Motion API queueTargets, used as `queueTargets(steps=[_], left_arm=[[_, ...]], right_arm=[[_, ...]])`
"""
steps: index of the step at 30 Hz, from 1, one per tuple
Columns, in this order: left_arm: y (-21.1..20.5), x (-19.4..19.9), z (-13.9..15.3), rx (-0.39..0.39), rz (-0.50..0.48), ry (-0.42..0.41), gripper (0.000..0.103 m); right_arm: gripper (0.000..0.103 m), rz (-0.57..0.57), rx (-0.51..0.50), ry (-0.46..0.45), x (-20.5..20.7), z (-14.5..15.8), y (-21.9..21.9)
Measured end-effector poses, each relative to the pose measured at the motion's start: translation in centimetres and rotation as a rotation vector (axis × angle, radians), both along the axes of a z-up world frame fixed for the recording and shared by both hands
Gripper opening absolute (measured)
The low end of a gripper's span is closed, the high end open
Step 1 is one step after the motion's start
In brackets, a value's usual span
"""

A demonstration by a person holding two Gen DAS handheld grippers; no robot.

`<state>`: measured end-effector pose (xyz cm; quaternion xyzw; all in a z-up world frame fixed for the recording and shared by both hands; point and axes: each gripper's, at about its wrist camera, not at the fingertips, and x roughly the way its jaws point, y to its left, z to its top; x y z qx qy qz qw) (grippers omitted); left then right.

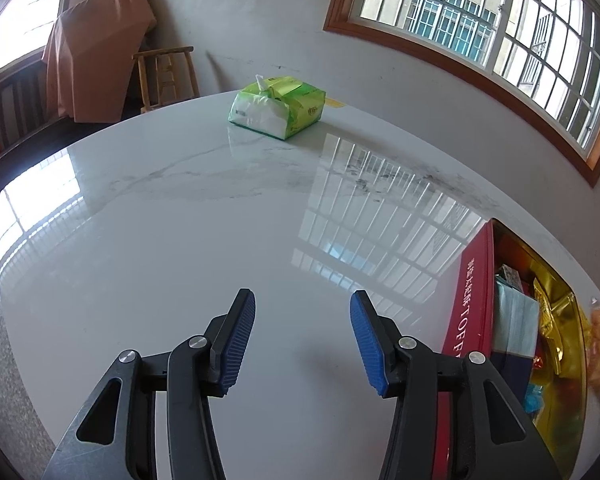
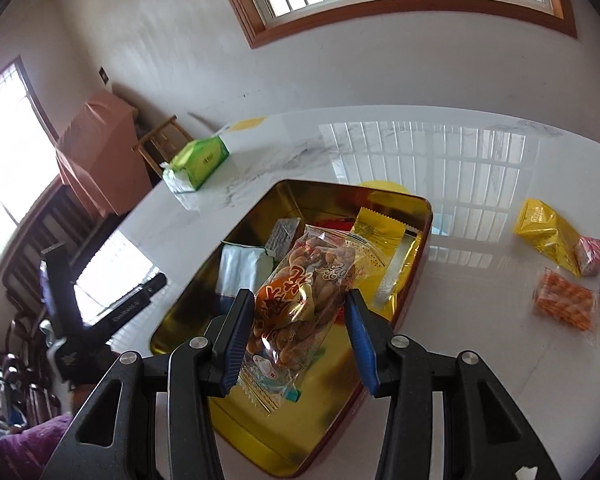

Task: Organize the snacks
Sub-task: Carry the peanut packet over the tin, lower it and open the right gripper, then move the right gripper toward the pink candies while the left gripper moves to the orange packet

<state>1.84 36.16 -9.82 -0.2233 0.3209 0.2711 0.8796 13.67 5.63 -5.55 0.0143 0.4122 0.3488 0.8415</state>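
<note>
Snack packet (image 2: 300,304) — lengthwise along gripper (image 2: 300,344)

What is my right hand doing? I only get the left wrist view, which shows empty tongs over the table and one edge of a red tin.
Observer: The right tongs hold a clear snack packet above the open tin.
Operator: Anything outside the tin?
Observer: Yes, on the table to its right: a yellow packet, an orange packet and two pink-and-white sweets.
Operator: Room inside?
Observer: The near half shows mostly bare gold floor; the snacks sit at the far end.
</note>
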Motion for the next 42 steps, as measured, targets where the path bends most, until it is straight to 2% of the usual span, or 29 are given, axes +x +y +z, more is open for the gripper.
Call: queueTargets(steps=[5, 17, 31, 37, 42], left_arm=[[0.1, 0.1, -0.1, -0.011, -0.002, 0.002, 0.051], [0.3, 0.0, -0.1, -0.021, -0.002, -0.003, 0.051], [0.4, 0.2, -0.3, -0.029, -0.005, 0.001, 0.051], [0.4, 0.2, -0.3, -0.030, -0.004, 0.002, 0.051], [0.4, 0.1, -0.4, -0.031, -0.004, 0.004, 0.051]], right_arm=[[0.043, 0.002, -0.024, 0.017, 0.5, -0.9, 1.0], [0.044, 0.002, -0.106, -0.012, 0.6, -1.6, 2.1], [0.044, -0.019, -0.078, -0.024, 0.5, -1.1, 1.4], [0.045, -0.057, -0.017, -0.068, -0.4, 0.1, -1.2], [0.054, -0.151, -0.048, -0.125, -1.2, 0.0, -6.2]])
